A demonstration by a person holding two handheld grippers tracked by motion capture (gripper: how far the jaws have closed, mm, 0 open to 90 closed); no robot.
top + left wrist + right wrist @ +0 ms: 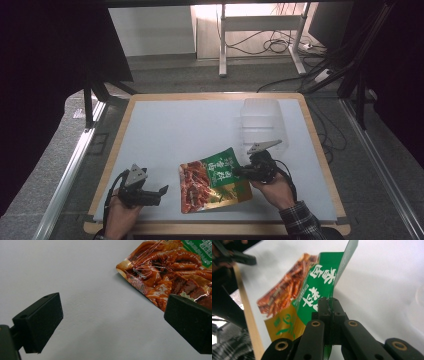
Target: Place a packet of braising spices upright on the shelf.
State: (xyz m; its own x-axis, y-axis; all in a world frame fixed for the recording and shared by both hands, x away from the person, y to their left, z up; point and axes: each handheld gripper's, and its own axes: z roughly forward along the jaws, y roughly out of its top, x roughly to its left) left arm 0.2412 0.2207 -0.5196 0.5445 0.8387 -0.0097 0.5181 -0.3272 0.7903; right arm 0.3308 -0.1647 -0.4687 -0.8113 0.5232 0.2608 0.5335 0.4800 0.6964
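Observation:
A flat snack pouch, printed green, red and yellow, lies at the front middle of the white mat. My right gripper is shut on its right edge; in the right gripper view the jaws pinch the green edge of the pouch, which curls up a little. My left gripper stands open to the left of the pouch, low over the mat. In the left gripper view its fingers are wide apart, with the pouch's red corner just beyond the right one and bare mat between them.
A clear plastic container stands on the mat behind the right gripper. The mat covers a wooden table with bare mat at the back and left. Metal rails run along both sides of the table, and cables lie on the floor beyond.

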